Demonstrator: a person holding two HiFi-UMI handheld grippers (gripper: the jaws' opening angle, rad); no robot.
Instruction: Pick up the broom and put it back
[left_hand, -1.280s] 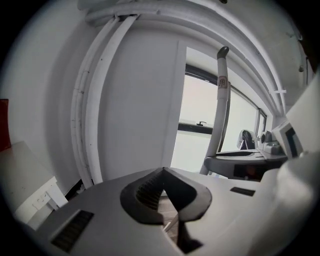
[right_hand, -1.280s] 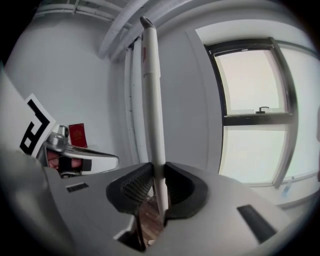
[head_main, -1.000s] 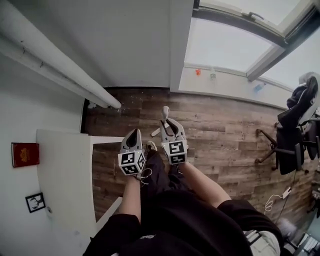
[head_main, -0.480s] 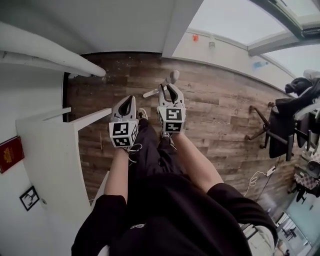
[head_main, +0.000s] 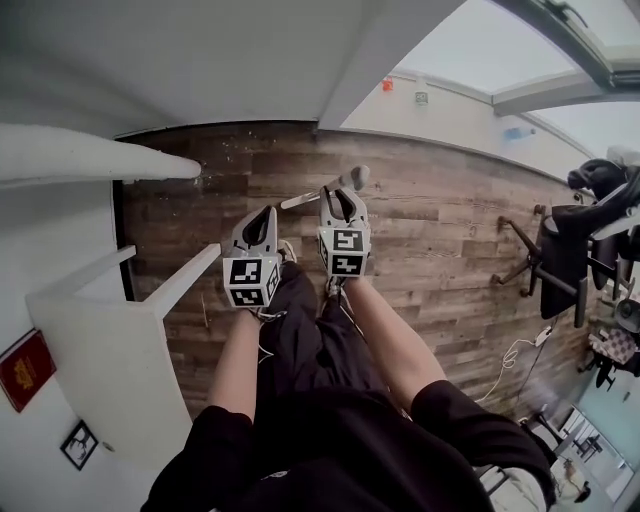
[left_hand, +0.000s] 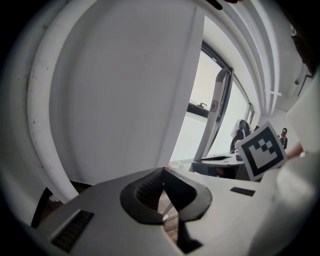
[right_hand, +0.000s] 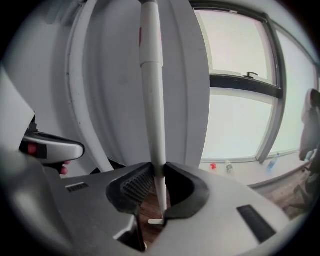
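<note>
1. Background: a wood-plank floor (head_main: 450, 210) meets a white wall (head_main: 200, 60), and a window (right_hand: 240, 120) stands to the right.
2. Right gripper (right_hand: 159, 169): the jaws are partly closed and clamp the white broom handle (right_hand: 151, 90), which rises straight through them in the right gripper view.
3. Left gripper (left_hand: 162, 172): the jaw tips are together with nothing between them. It sits just beside the right gripper, clear of the handle.
</note>
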